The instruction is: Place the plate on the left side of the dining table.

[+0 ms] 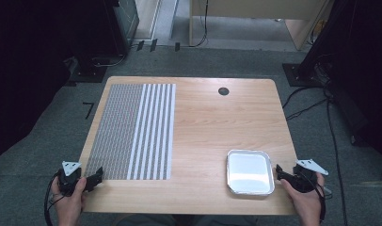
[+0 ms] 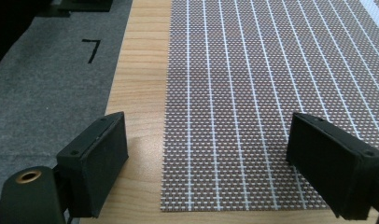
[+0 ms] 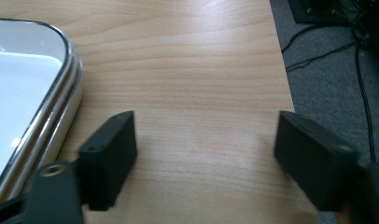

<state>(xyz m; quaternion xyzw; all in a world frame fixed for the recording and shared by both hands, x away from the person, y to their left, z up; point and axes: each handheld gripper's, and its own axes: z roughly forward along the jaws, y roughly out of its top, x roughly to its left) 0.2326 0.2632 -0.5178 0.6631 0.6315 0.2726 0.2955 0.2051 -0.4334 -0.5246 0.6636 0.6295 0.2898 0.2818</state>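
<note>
A woven placemat (image 1: 132, 132), grey mesh with white stripes along its right side, lies on the left half of the wooden table (image 1: 212, 122). A shallow silver tray (image 1: 250, 172) with nothing in it sits near the front right. My left gripper (image 1: 96, 176) is at the placemat's near left corner, open and holding nothing. In the left gripper view the left gripper (image 2: 208, 123) straddles the placemat's (image 2: 253, 93) near left edge. My right gripper (image 1: 279, 173) is just right of the tray, open. In the right gripper view the right gripper (image 3: 204, 123) spans bare wood beside the tray's rim (image 3: 61, 93).
A round black cable hole (image 1: 223, 91) sits at the table's far middle. Grey carpet surrounds the table, with a black mark (image 2: 91, 49) on the left and cables (image 1: 335, 141) on the right. The table's right edge (image 3: 283, 74) is close to my right gripper.
</note>
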